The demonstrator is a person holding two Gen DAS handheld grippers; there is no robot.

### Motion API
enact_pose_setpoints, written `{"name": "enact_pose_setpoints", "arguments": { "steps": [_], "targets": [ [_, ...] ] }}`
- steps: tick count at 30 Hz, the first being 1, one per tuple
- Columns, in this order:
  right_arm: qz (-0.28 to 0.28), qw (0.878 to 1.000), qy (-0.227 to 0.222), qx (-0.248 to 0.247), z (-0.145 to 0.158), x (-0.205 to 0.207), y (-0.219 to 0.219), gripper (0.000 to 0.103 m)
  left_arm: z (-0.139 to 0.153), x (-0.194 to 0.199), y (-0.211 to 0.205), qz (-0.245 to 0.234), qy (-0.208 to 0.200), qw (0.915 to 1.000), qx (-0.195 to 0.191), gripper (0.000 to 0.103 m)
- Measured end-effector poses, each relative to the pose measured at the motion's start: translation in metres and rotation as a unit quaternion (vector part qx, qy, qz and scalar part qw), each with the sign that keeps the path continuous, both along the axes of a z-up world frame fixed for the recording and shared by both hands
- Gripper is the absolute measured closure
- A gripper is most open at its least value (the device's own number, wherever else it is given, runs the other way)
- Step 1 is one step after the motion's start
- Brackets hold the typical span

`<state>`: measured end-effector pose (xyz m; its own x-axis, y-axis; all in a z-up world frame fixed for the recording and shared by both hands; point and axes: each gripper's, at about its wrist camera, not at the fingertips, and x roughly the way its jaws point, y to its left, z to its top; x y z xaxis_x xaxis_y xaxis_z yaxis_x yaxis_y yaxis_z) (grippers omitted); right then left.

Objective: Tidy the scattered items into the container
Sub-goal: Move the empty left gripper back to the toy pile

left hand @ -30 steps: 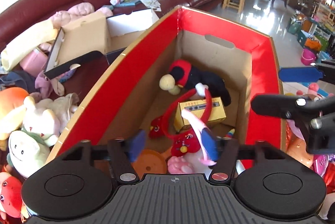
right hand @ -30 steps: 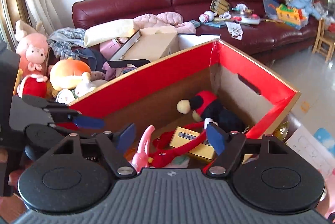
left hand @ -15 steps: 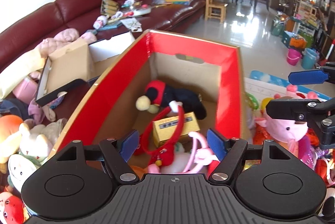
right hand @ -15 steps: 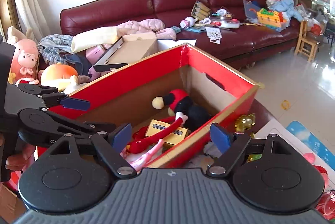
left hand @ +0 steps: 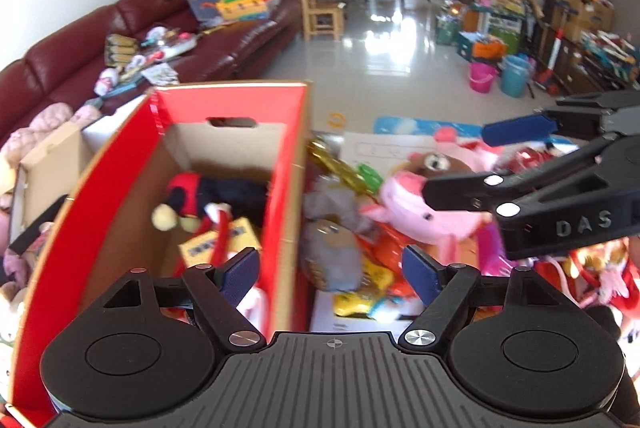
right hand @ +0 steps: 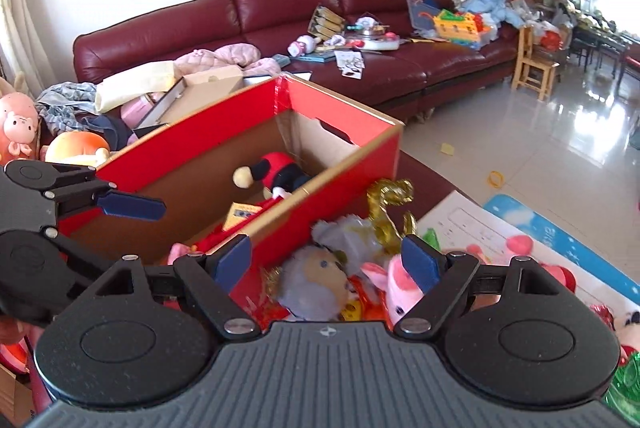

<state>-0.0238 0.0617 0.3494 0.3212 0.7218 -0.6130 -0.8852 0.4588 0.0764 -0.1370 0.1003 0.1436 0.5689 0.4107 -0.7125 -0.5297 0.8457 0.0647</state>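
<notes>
Left gripper [left hand: 330, 270]: jaws opening wide, nothing between the pads; it hangs over the right wall of the box.
Right gripper [right hand: 326, 262]: jaws spread wide, empty, above the toy heap beside the box.
Red cardboard box [left hand: 224, 96]: open-topped, holding a red-and-black plush [left hand: 212, 194] and a yellow carton [left hand: 222, 242].
Scattered toys: a grey plush [right hand: 314, 284], a pink pig plush [left hand: 416, 212] and gold foil [right hand: 386, 212] lie just outside the box's right wall.
Sofa [right hand: 288, 8]: dark red, behind the box, cluttered.
</notes>
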Motion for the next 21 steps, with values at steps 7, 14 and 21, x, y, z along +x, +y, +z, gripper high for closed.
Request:
{"name": "enact_pose_setpoints", "arguments": {
  "steps": [7,14,21],
  "targets": [
    [-0.043,0.998,0.027,-0.022,-0.03,0.011,-0.041,0.018,-0.054,0.027,-0.045,-0.058,0.059,0.9961,-0.032,0.015],
    [-0.089,0.992,0.075,-0.051,-0.066,0.024,-0.075,0.019,-0.118,0.037,-0.068,-0.071,0.127,0.9879,-0.053,0.016],
    [-0.101,0.988,0.097,-0.068,-0.095,0.024,-0.092,0.02,-0.144,0.037,-0.076,-0.077,0.149,0.983,-0.074,0.016]
  ]
}}
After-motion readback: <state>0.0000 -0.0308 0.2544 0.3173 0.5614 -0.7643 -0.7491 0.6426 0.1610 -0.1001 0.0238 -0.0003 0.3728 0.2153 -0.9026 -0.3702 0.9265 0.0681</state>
